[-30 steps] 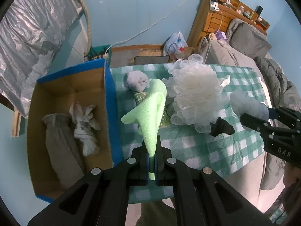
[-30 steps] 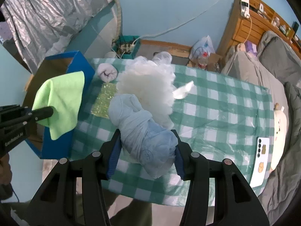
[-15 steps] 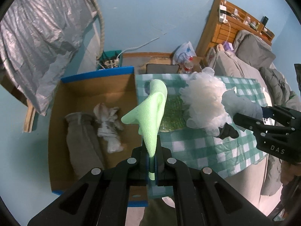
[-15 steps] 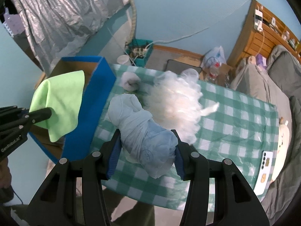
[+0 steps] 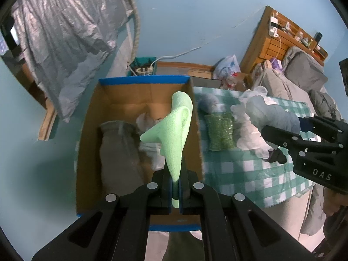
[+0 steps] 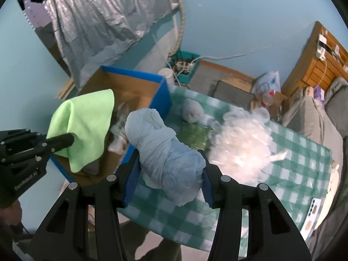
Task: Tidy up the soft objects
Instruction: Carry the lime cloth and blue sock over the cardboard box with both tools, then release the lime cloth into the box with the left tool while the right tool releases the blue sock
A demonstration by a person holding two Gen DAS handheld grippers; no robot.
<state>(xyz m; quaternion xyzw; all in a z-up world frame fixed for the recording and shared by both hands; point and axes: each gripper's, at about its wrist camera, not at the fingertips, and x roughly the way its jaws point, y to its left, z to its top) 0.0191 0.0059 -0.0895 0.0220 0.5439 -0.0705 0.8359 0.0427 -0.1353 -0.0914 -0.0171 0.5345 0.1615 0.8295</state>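
In the left wrist view, the open brown cardboard box with blue-taped rim [image 5: 143,80] fills the nine o'clock half, holding a grey rolled cloth bundle [image 5: 118,150] with a crumpled white rag [image 5: 144,121] just beside it. At six o'clock the left gripper [image 5: 175,188] is clamped tight on a lime-green microfibre cloth [image 5: 174,134], which stands up over the box interior. Toward three o'clock, on the green-and-white checked tablecloth [image 5: 235,174], lie a small pale rolled cloth [image 5: 208,104], a flat green glittery scouring pad [image 5: 220,131] and a white frilly mesh bath puff [image 5: 250,130]. In the right wrist view, the right gripper [image 6: 168,178] at six o'clock squeezes a pale blue knotted fabric bundle [image 6: 165,152] between its blue pads, held above the table edge just beside the box's blue wall.
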